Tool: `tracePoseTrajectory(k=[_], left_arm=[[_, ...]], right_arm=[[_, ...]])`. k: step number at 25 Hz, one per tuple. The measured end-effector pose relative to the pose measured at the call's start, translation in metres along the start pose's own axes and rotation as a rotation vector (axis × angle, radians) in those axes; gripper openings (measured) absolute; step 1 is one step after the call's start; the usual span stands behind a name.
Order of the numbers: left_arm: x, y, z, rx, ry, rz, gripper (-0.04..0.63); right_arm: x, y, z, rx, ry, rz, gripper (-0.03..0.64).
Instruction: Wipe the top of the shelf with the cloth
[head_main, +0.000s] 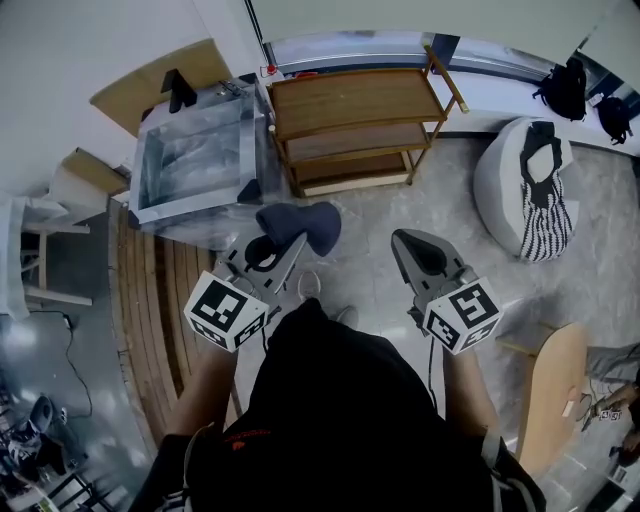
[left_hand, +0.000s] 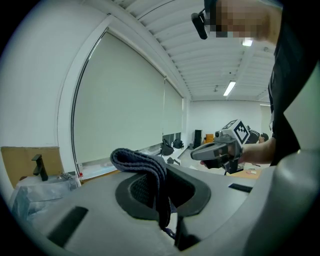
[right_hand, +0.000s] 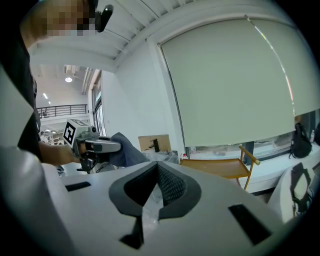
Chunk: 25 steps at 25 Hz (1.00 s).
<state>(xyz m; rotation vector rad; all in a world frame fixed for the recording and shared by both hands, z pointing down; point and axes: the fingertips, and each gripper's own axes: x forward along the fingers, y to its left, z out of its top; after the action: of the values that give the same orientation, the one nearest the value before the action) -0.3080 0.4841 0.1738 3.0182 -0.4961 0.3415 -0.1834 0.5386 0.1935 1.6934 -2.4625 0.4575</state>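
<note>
Left tool (head_main: 262, 255), jaws pinching a dark blue folded cloth (head_main: 305, 225), held in the air; right tool (head_main: 418, 250), jaws pressed together, empty. Farther off, against the far wall, stands the brown three-tier wooden shelf (head_main: 355, 100), well apart from the cloth.

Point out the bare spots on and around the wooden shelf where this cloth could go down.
The shelf top is bare from end to end. The grey floor lies open between the shelf and the beanbag, and in front of the shelf. It is crowded on the left, where the plastic-wrapped box sits tight beside the shelf.
</note>
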Motion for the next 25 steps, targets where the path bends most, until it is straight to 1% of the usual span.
tracePoseTrajectory(k=[7,14,19,25], left_arm=[[0.026,0.017,-0.003,-0.009,-0.008,-0.002,0.035],[0.066,0.051,0.001,-0.003,-0.015,-0.025,0.035],[0.101,0.092,0.0,-0.006,-0.013,-0.039,0.035],[0.142,0.157,0.004,-0.028,0.0,-0.049,0.035]], right_arm=[[0.006,-0.024,-0.003,0.002,0.017,-0.013,0.005],[0.033,-0.064,0.002,0.013,0.027,-0.043,0.005],[0.077,-0.095,0.006,0.02,0.049,-0.039,0.005],[0.148,-0.136,0.024,0.037,0.078,-0.021,0.005]])
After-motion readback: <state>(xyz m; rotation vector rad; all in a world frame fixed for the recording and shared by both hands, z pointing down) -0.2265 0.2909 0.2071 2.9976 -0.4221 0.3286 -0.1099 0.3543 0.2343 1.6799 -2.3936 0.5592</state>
